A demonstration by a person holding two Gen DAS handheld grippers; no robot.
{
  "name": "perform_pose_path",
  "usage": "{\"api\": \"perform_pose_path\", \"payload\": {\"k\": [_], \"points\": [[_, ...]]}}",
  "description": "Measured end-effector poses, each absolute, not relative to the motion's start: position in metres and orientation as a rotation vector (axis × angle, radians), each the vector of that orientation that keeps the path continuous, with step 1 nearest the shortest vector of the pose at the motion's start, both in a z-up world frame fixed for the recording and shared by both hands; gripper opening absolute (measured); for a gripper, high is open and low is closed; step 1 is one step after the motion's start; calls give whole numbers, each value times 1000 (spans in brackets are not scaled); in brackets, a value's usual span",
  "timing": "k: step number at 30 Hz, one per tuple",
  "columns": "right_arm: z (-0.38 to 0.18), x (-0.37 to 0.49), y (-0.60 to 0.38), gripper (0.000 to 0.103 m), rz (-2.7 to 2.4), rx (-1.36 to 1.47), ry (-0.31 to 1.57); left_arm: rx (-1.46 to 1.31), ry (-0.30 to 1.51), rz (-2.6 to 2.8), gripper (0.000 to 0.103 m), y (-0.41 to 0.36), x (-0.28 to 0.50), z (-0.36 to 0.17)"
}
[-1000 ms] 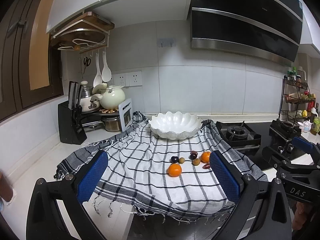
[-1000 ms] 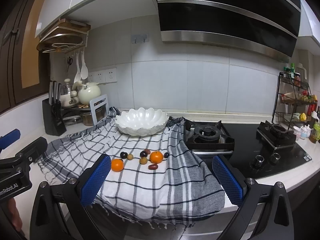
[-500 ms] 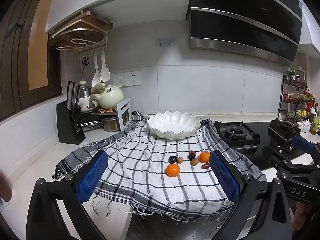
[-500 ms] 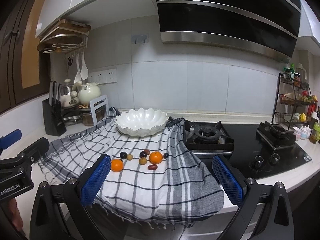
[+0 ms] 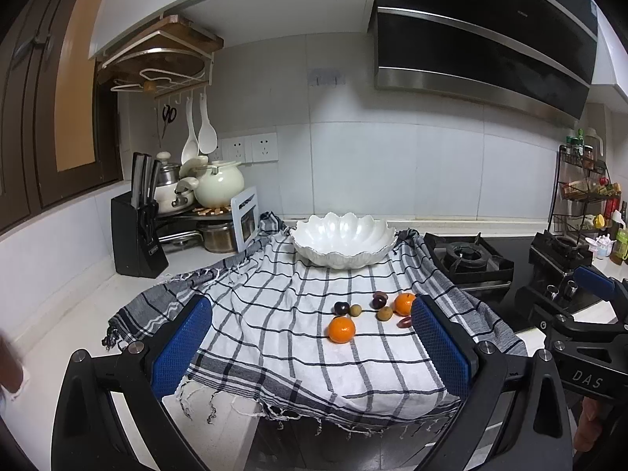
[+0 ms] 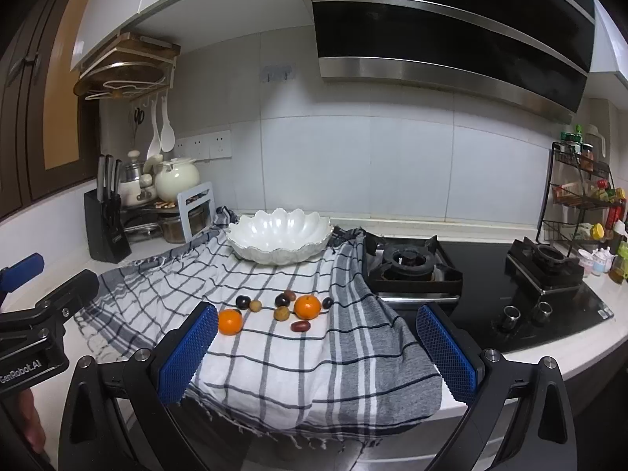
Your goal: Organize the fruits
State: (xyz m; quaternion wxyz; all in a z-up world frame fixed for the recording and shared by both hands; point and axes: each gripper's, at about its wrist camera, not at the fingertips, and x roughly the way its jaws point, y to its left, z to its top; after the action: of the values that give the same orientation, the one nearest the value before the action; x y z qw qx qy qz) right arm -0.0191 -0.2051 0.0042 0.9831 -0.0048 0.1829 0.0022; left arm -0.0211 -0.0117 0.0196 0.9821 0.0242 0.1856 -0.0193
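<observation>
Here, both grippers wide, level.

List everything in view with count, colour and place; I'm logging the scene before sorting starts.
Scalloped white ceramic bowl: one, empty, back of cloth.
Checked white-and-grey cloth: one, draped over counter edge.
Round orange mandarins: two, mid-cloth.
Small dark and brown fruits: about seven, around the mandarins.
Black knife block: one, left counter.
Cream kettle: one, left rear.
Black gas hob: right of cloth.
Spice rack: far right.
Left gripper: open, empty.
Right gripper: open, empty.
</observation>
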Motion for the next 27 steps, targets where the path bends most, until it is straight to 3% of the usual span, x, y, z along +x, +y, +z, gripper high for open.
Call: {"api": "perform_pose_path", "payload": {"k": [14, 19, 27], "points": [[-12, 13, -206, 102, 27, -8, 393, 64, 442, -49, 103, -11, 12, 1], [-21, 34, -206, 97, 39, -8, 422, 62, 461, -55, 103, -11, 32, -8], [-40, 78, -203, 90, 71, -9, 492, 75, 512, -86, 93, -12, 73, -25]]}}
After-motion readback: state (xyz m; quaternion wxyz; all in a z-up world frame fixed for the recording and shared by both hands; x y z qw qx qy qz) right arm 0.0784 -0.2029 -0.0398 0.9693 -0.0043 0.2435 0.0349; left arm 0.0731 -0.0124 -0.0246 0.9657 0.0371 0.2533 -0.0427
